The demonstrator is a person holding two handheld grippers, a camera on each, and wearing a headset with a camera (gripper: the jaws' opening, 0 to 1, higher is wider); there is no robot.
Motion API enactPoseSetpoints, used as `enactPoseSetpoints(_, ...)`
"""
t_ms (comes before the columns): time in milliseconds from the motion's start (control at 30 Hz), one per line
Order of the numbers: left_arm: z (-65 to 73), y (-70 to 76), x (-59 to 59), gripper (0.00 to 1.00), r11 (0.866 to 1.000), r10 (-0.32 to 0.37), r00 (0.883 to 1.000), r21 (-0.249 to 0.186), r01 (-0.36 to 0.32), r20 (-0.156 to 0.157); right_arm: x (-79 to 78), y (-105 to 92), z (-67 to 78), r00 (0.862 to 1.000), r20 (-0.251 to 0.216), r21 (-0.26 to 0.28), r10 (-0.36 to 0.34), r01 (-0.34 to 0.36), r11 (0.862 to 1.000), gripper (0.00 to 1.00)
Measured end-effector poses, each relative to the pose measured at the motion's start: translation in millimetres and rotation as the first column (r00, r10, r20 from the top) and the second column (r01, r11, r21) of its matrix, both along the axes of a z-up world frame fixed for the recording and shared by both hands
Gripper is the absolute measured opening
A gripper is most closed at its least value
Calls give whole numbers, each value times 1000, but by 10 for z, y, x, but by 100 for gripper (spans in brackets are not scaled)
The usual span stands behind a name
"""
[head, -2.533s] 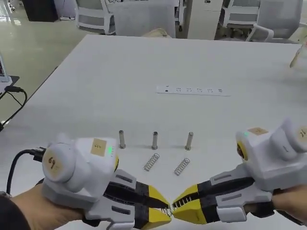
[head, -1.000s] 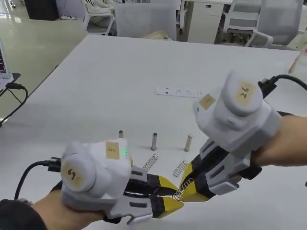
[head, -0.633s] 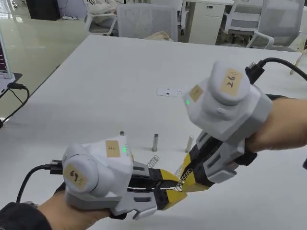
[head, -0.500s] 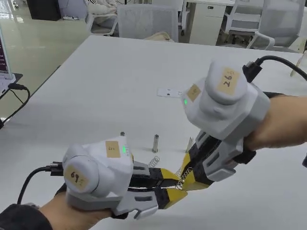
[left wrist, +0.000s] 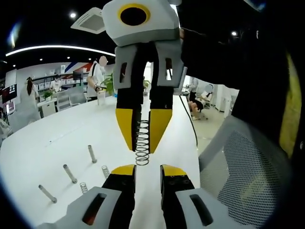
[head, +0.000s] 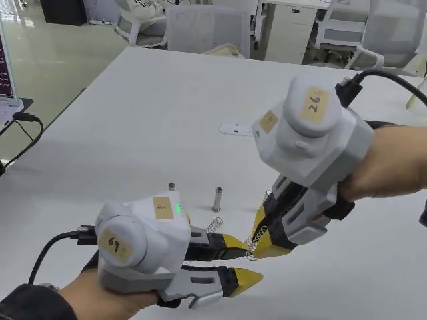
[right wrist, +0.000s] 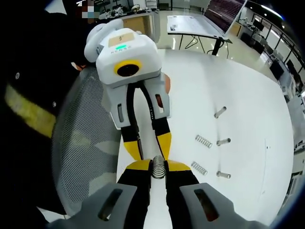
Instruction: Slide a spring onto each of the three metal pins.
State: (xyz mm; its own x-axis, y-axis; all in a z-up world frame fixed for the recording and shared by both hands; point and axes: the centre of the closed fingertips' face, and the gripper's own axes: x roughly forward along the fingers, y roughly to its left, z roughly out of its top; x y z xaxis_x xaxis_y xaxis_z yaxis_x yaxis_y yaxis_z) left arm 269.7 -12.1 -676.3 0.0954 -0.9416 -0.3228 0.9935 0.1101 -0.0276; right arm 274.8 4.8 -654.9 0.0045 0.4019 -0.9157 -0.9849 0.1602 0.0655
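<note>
White table [head: 133, 120] below, spring [left wrist: 142, 138] between right gripper [right wrist: 158, 165] jaws.

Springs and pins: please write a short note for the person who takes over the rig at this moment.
Left gripper: open, holds nothing, its tips close to the free end of the held spring.
Right gripper: shut on one spring.
Three metal pins: upright in a row on the table, all bare.
Two loose springs: lying on the table beside the pins.
Done: one spring is picked up; none is on a pin yet.
Left to do: slide the held spring onto a pin, then the other two springs onto the remaining pins.
</note>
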Motion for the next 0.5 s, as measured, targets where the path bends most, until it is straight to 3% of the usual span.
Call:
enactPoseSetpoints(200,33,29,53,19,1000,24,1000,-17,-24,-5,177,-160,78,999,30,-19,-28,28,999,8)
enactPoseSetpoints(500,-1,98,136,32,998,68,998,2,-68,-1,550,-440,176,989,93,-39,-114,118,992,8)
